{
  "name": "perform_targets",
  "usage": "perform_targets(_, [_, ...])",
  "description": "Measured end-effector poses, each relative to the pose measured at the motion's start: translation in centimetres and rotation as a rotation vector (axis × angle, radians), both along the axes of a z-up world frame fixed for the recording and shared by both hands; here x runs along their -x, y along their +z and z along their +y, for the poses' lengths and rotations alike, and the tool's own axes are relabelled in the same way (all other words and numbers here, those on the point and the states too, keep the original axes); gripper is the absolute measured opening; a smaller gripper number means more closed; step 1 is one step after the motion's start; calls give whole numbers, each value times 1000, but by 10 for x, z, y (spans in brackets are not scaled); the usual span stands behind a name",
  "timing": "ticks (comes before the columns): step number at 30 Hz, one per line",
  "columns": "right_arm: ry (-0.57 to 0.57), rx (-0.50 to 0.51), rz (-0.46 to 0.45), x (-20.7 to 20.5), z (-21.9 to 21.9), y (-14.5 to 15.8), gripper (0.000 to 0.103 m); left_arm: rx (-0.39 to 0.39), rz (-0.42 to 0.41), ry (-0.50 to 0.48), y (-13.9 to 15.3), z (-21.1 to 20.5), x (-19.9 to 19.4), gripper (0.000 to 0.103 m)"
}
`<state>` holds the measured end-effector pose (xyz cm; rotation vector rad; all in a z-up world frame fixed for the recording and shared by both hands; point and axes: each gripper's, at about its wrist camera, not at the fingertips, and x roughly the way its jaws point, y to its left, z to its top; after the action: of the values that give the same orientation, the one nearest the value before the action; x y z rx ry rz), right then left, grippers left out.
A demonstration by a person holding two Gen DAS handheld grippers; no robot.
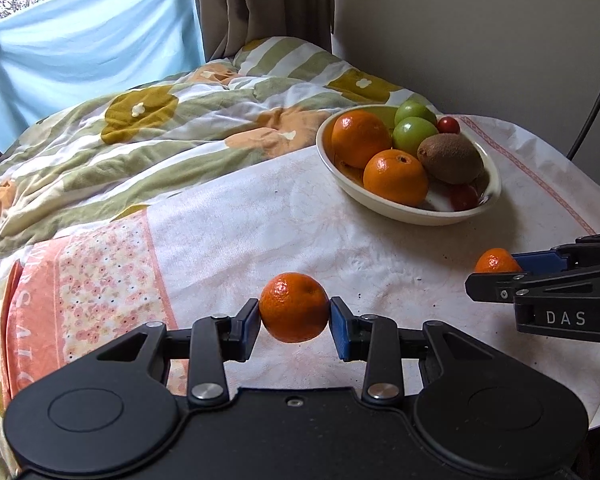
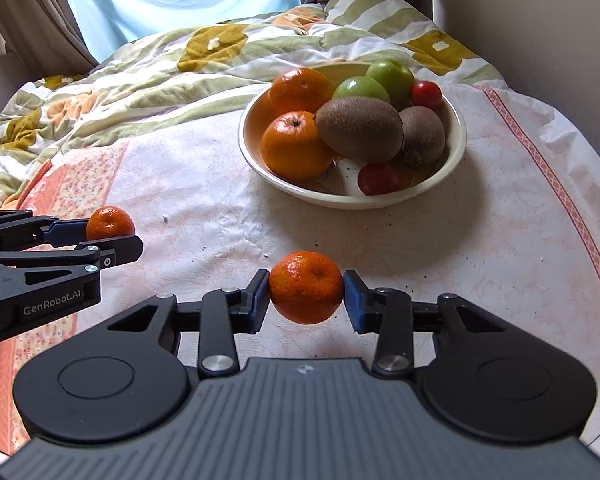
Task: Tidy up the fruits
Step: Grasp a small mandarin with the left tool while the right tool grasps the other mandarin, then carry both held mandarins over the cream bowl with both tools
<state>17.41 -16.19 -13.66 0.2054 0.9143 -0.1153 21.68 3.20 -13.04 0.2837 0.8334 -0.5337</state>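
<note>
Each gripper, left [image 1: 294,314] and right [image 2: 306,294], has its fingers squeezed on a small orange [image 1: 294,307], held above the surface near the bowl [image 2: 458,152]. Oranges are round, light and squashy; hold the middle gently.

In the left wrist view the right tool [image 1: 496,276] is cut off by the right edge, and its near finger [image 1: 492,286] hides the lower part of its mandarin [image 1: 496,261]. The bowl [image 1: 384,206] shows only one kiwi [image 1: 452,158] there; a tomato [image 1: 463,197] sits half hidden behind it. In the right wrist view the left tool [image 2: 112,236] runs off the left edge, covering the underside of its own mandarin [image 2: 110,222].
</note>
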Motion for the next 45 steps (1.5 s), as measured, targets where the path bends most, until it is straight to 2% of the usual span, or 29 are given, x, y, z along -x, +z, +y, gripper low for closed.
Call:
perform_targets(11, [22,-2,-81,2,-23,57,54,84,-63,30,54,-14,4,41])
perform_targets(21, [62,9,-131,-33,-75,82,54,115,-93,73,81,-57,-19,41])
perform_targets(31, [155,14,-105,-83,-120,67,54,102,-80,104,77,-114,-62,41])
perform_targets(45, [254,-33,-63,-121,-152,41,54,33,-6,109,38,-181,-122,41])
